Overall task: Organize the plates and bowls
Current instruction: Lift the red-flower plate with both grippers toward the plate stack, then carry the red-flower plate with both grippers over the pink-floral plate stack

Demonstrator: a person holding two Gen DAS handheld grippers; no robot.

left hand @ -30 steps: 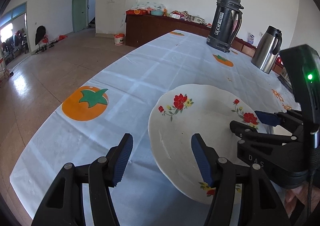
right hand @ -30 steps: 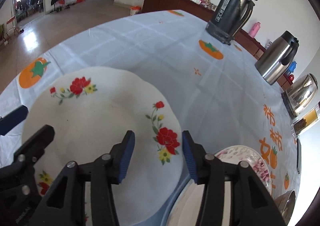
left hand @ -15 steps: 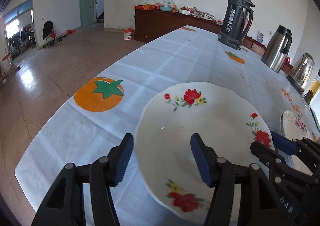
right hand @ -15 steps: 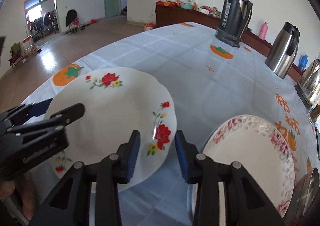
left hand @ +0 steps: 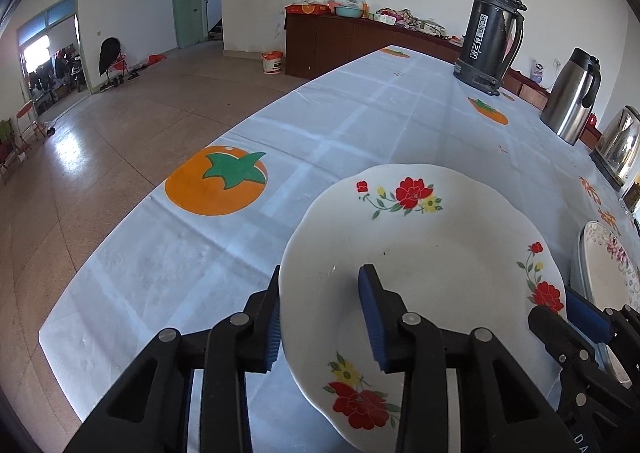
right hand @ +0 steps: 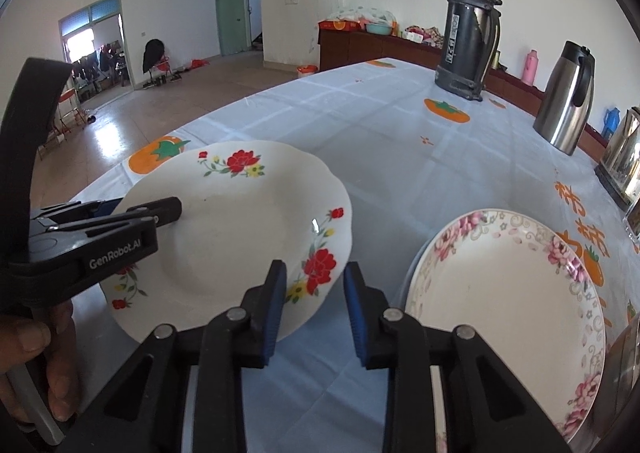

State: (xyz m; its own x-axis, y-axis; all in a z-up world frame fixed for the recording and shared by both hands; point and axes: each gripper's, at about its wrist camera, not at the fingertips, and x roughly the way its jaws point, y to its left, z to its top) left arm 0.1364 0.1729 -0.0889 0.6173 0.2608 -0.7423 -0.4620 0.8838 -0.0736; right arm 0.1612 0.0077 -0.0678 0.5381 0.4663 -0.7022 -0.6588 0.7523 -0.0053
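A white plate with red flowers (left hand: 420,253) (right hand: 232,233) lies on the blue tablecloth. My left gripper (left hand: 322,321) (right hand: 144,207) straddles its left rim, one pad outside the edge and one over the inside; its jaws are closing. On the opposite side my right gripper (right hand: 316,305) (left hand: 556,309) has the right rim between its fingers and is closing too, with cloth still showing beside one pad. A second plate with a pink flower border (right hand: 500,285) (left hand: 604,273) sits just to the right.
At the back of the table stand a tall black thermos (left hand: 490,29) (right hand: 468,37), a steel jug (left hand: 572,97) (right hand: 566,97) and a shiny kettle (left hand: 618,141). The table's left edge (left hand: 120,237) drops to a tiled floor. A hand (right hand: 48,353) holds the left gripper.
Both pairs of jaws have narrowed. The left gripper has come onto the plate's left rim. The right gripper has slid right to the plate's right rim, bringing the pink-bordered plate into view.
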